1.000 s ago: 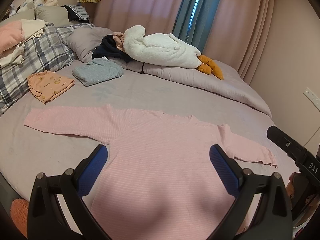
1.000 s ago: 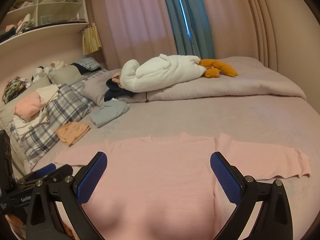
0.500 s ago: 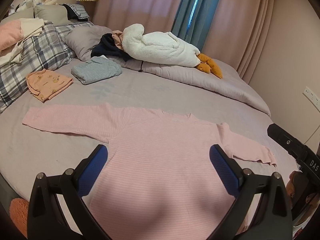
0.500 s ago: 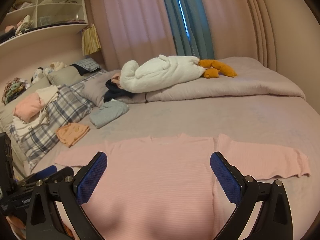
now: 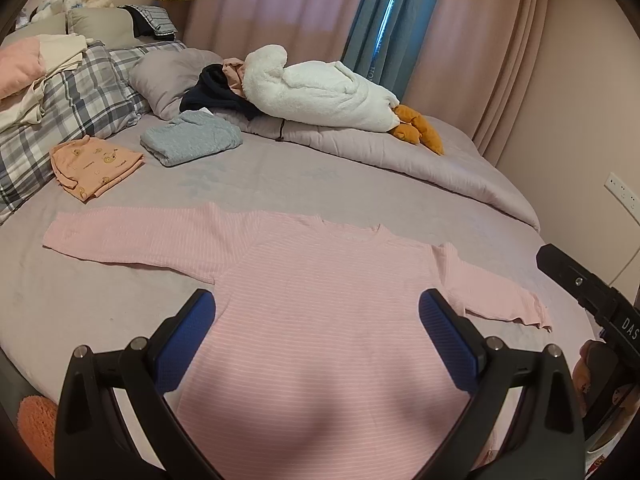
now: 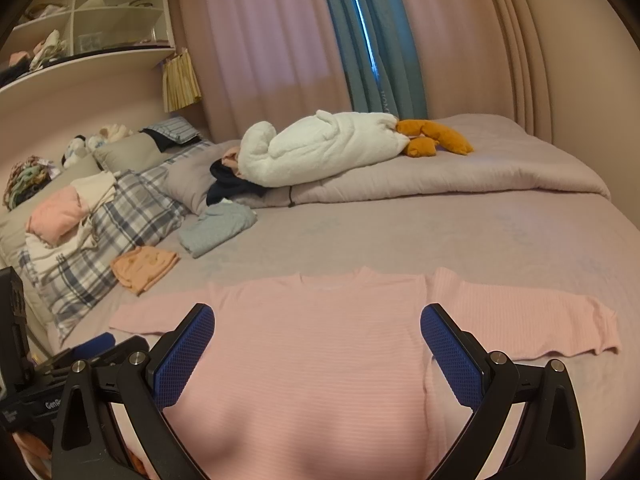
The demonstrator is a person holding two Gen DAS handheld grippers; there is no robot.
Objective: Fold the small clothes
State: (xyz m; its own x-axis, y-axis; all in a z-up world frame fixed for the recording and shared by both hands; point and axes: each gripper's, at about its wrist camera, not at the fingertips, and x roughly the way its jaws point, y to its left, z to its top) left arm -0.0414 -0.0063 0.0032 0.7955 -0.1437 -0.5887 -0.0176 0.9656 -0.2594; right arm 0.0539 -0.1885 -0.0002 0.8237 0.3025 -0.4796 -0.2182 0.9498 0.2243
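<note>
Ahead of me a wide bed (image 5: 304, 184) in mauve sheets fills the middle of the frame. Pink curtains (image 6: 272, 40) hang across the top, with a teal curtain (image 6: 372, 32) letting in a bright sliver of daylight. White shelves (image 6: 92, 20) sit upper left, and a wall socket (image 5: 621, 196) at the right edge.

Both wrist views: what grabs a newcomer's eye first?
The pink top spread flat across the near bed, sleeves out, framed by the open left gripper and right gripper. Behind it, a big white plush goose lies on the duvet, two folded garments to its left.
</note>
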